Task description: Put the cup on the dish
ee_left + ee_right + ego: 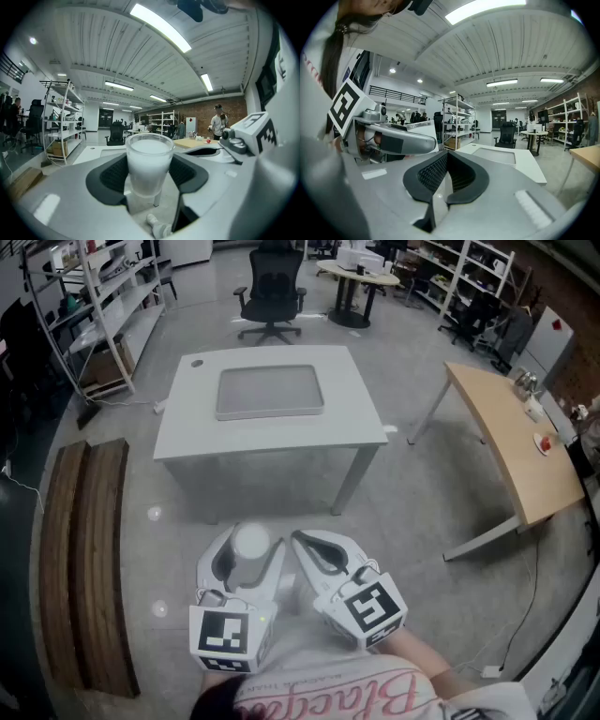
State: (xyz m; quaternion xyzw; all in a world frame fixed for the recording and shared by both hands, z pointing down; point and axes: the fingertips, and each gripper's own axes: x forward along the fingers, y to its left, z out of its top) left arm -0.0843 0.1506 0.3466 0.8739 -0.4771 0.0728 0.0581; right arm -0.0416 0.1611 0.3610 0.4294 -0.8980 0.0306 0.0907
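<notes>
1. Holding the white cup (250, 542): the left hand-held gripper (248, 557) has its pads pressed on the cup's sides at a middling spread. The cup is upright with its mouth up.
2. Right hand-held gripper (302, 545) sits just beside it, jaws together and nothing between them.
3. Dish (270, 414), a grey tray, lies on the white worktop (361, 404). It is straight ahead of the cup and well apart from it.
4. Writing: pink cursive on the shirt (356, 699), cut off and not fully readable. Marker cubes (225, 634) show patterns only.
</notes>
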